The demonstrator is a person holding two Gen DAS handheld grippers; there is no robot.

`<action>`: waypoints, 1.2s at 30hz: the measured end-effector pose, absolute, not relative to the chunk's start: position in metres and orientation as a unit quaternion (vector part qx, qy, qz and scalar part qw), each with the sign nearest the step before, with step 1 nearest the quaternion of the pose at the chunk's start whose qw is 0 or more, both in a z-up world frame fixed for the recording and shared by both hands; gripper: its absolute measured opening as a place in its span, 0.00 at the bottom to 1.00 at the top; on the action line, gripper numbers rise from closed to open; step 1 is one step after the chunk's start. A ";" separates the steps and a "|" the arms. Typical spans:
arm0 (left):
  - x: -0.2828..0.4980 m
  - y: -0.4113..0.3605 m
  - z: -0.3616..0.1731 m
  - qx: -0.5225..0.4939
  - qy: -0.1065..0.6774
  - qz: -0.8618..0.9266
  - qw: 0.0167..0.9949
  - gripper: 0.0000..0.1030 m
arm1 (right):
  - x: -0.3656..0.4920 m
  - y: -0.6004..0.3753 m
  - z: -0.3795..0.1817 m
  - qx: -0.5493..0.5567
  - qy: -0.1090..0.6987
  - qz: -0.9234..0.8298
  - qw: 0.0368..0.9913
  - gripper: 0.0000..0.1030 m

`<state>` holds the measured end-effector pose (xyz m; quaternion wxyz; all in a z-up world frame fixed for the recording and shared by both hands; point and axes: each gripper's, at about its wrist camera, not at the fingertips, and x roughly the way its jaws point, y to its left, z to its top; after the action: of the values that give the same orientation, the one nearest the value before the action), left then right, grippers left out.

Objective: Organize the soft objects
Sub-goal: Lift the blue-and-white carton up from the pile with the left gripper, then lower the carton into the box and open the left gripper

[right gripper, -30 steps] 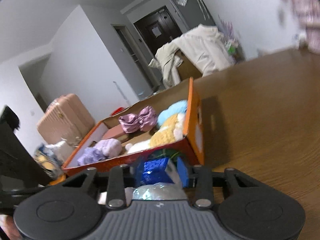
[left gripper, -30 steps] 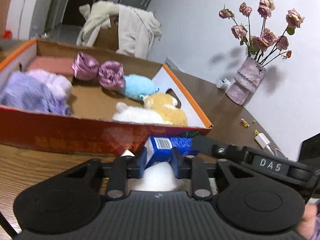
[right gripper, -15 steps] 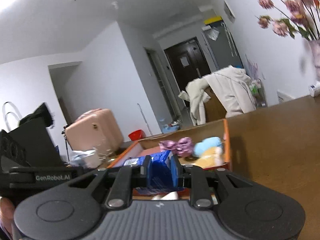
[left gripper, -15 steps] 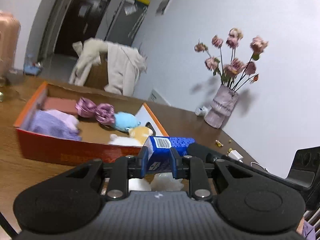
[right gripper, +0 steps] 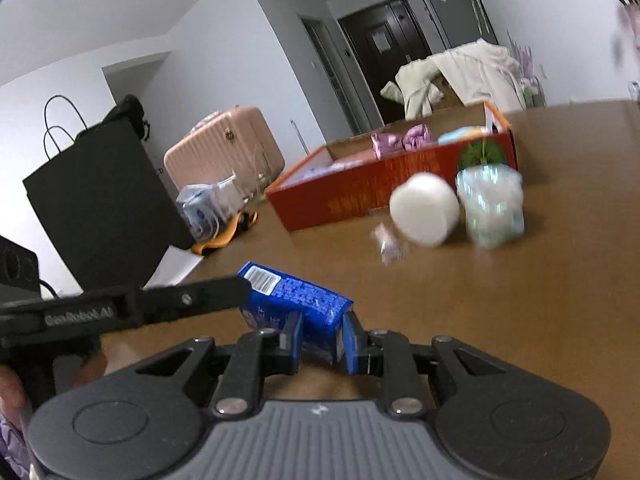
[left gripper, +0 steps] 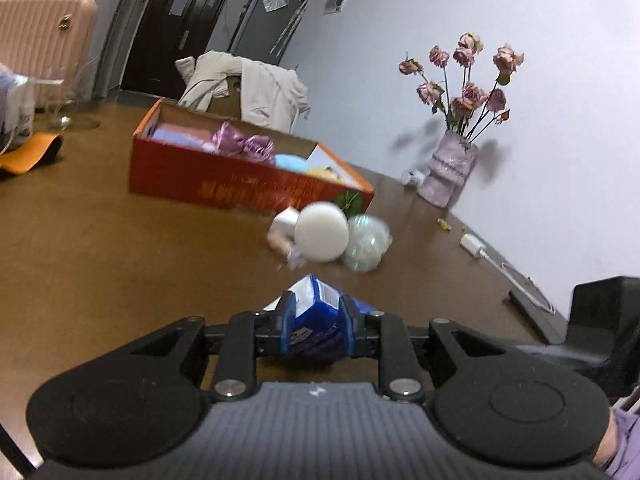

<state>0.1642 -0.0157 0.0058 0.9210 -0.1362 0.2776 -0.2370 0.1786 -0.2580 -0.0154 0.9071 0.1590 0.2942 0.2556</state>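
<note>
Both grippers clamp one blue tissue pack [left gripper: 314, 320]: left gripper [left gripper: 316, 326] on one end, right gripper [right gripper: 320, 340] on the other, above the table [left gripper: 120, 248], well short of the orange box [left gripper: 244, 184]. Barcode label visible; left gripper's arm reads "GenRobot.AI".

Both grippers w/ the blue tissue pack [left gripper: 314, 326] have pulled back from the orange box [left gripper: 240, 184], now well apart across the table [left gripper: 120, 248]. White round sponge [left gripper: 321, 232], clear-wrapped ball [left gripper: 366, 242] & small wrapped bits, earlier right under the grippers, now lie ahead near the box front. Right gripper [right gripper: 320, 338] jaws have just been closing, then eased slightly, pack between them.
</note>
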 end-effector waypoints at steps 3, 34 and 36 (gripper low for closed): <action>0.155 -0.001 -0.003 -0.158 0.301 -0.251 0.906 0.51 | 0.161 -0.253 -0.013 0.150 0.300 0.254 0.907 0.28; 0.187 0.003 -0.005 -0.187 0.329 -0.246 0.893 0.24 | 0.188 -0.245 -0.009 0.185 0.318 0.219 0.904 0.30; 0.200 0.000 0.009 -0.178 0.309 -0.249 0.901 0.24 | 0.202 -0.247 0.004 0.183 0.299 0.222 0.910 0.30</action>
<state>0.2000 -0.0002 0.0088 0.9006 -0.1776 0.3090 -0.2489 0.2022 -0.2472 0.0039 0.9098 0.1828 0.2989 0.2224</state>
